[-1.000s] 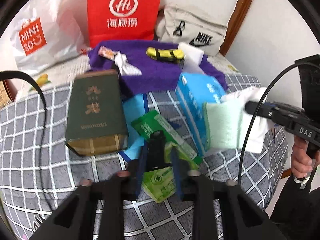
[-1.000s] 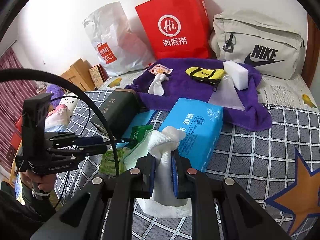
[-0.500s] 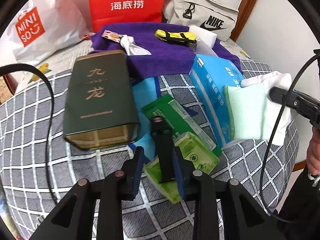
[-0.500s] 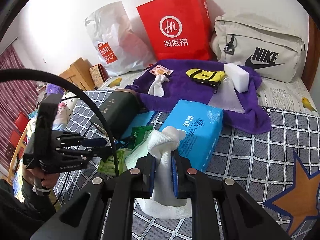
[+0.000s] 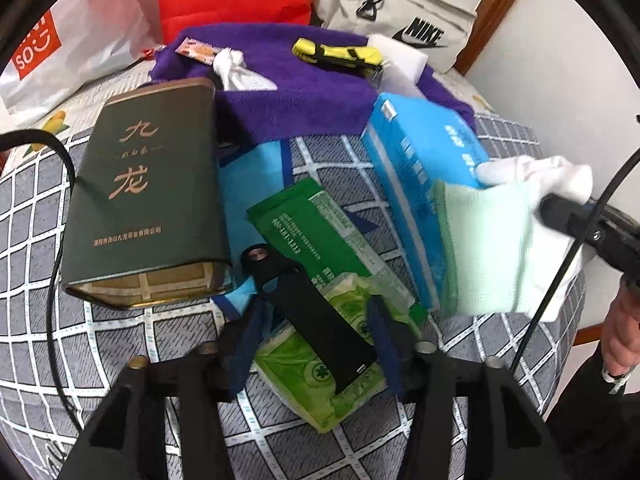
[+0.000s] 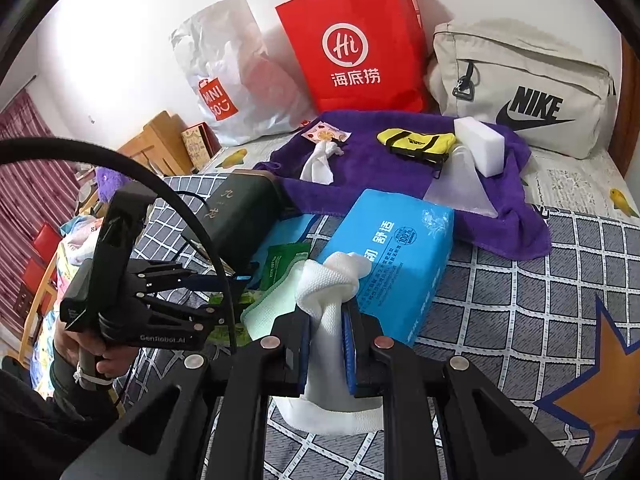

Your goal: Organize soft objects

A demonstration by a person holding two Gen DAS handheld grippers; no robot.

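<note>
The right gripper has its fingers clamped on the white cloth, which touches the blue tissue pack. Left of that pack, the left gripper has fingers apart, straddling a black strap over the green wipes.

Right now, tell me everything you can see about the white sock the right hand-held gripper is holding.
The white sock is a soft knit with a waffle-like texture and a pale mint-green part spread flat beside it. It is bunched into a knot-like lump at the top, with its lower end hanging below the fingers. The right hand-held gripper is shut on its middle, blue pads pressing both sides. It leans against the blue tissue pack, above the checked bedcover.
</note>
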